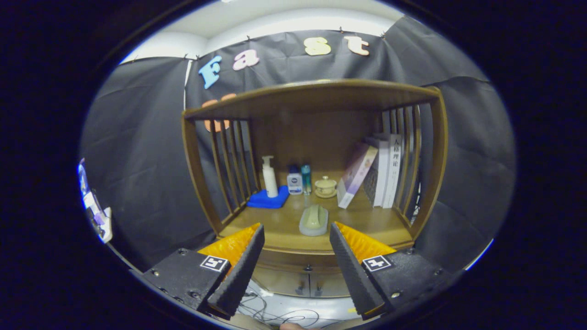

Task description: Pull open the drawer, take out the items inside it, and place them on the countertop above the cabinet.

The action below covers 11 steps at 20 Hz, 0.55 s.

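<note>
My gripper (296,231) is open, its two black and orange fingers spread wide with nothing between them. Just beyond the fingertips lies a pale green oblong item (314,220) on the wooden countertop (284,224) of the cabinet. Below the countertop's front edge I see the drawer front (293,266) with a small knob (308,267); it looks shut. Under it are two cabinet doors (302,284) with small handles.
At the back of the shelf stand a white pump bottle (269,176) on a blue cloth (268,199), two small bottles (299,180), a lidded cup (326,187) and leaning books (376,172). Wooden slats (231,160) close both sides. Cables (275,314) lie on the floor below.
</note>
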{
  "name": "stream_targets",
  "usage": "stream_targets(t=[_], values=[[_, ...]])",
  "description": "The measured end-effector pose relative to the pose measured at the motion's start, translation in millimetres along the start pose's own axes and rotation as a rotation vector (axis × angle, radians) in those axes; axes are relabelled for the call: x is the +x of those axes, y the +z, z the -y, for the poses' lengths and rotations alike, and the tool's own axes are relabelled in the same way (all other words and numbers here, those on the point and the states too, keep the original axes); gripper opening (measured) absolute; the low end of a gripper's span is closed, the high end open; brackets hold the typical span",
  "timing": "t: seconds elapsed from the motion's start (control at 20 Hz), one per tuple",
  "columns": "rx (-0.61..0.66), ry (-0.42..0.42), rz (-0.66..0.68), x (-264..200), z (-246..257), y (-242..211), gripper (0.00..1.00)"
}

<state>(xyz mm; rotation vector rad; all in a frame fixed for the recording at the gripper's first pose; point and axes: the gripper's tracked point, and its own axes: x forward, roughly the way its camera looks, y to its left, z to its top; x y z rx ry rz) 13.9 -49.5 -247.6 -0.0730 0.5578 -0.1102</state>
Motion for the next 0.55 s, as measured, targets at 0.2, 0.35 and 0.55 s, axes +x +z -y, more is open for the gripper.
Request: stream_targets(t=[0.2,0.35,0.55], values=[[-0.016,0.036,0.063,-32,-7,35,0.92],[0.002,0.069,0.084,-48,-9,52,0.92],[-0.018,0.069,0.128,-65,-5,75,0.92]])
